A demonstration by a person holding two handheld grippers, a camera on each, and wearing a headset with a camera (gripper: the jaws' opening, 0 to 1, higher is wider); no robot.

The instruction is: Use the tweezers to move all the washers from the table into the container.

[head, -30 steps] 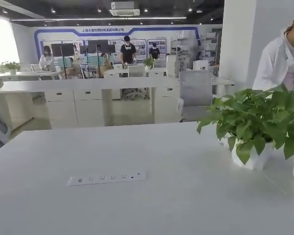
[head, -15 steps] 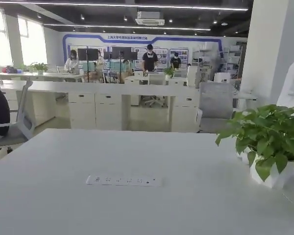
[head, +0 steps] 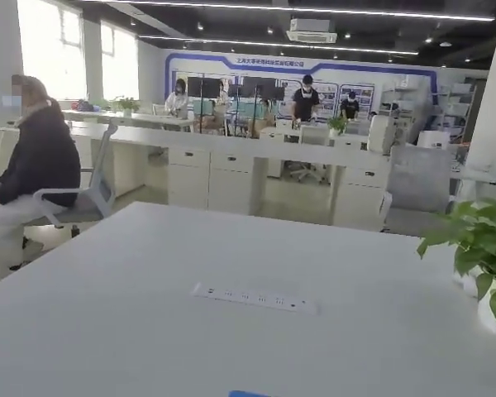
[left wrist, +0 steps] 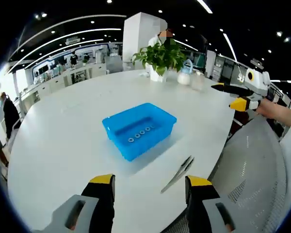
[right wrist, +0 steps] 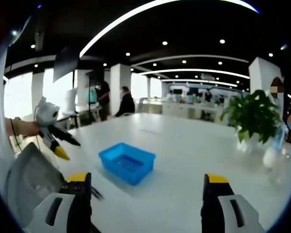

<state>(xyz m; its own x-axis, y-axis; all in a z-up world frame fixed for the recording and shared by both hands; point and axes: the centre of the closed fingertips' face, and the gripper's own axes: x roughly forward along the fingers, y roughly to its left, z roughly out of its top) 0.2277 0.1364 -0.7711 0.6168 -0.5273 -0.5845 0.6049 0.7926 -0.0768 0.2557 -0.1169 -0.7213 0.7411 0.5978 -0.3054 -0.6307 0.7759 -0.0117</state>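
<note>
Left gripper (left wrist: 150, 180), right gripper (right wrist: 146, 178): jaws spread, empty. Left gripper view: washers (left wrist: 140, 133) in bin (left wrist: 145, 148), tweezers (left wrist: 179, 174) beside. Head view: power strip (head: 252, 298).

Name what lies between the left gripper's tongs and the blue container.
In the left gripper view, the tweezers lie on the table between the left gripper and the blue container.
</note>
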